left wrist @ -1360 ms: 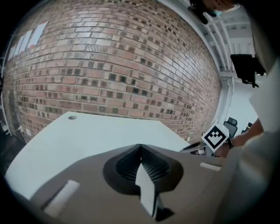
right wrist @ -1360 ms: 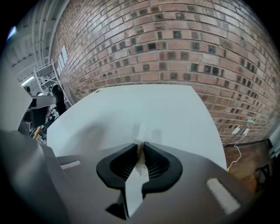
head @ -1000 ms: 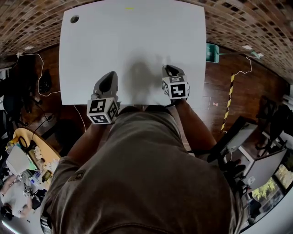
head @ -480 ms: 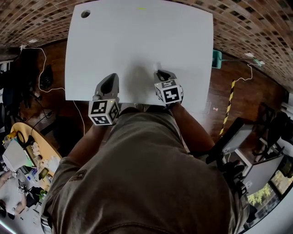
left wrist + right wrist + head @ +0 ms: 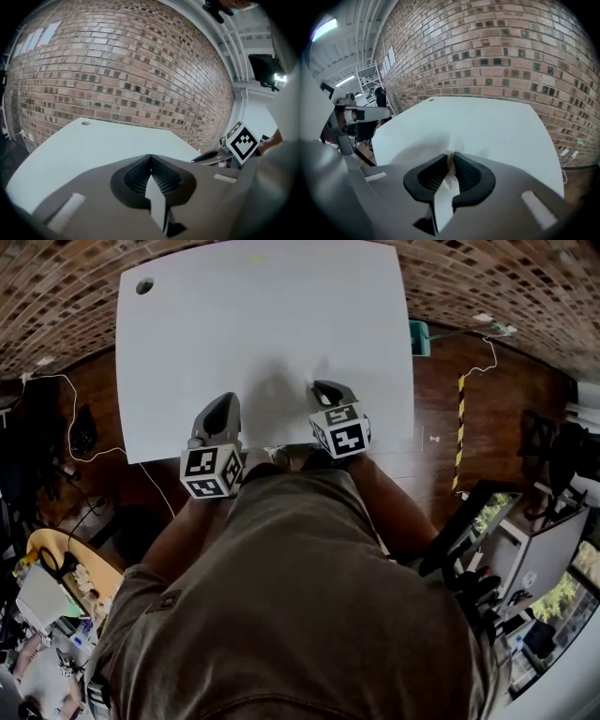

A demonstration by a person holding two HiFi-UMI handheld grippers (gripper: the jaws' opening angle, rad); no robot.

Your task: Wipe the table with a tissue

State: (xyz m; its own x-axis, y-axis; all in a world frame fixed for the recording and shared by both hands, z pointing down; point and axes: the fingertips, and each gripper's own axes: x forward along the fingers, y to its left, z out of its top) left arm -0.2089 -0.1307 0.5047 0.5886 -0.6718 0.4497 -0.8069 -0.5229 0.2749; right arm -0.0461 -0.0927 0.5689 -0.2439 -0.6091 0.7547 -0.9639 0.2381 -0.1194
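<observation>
Now right claw, clamped on tissue, has slid leftward along the near edge of surface: wiping stroke under way; left claw closed, empty.

Most of the crumpled white paper tissue lies hidden between the closed jaws of the right gripper; only a tuft shows.

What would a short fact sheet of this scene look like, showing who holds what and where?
Setting: white table in front of a brick wall
Table mark: small round hole at the far left corner
Left tool: closed, holding nothing, above the table's near edge
Right tool: closed on a white tissue, also above the near edge
Wiping: whether the tissue touches the table cannot be told
</observation>
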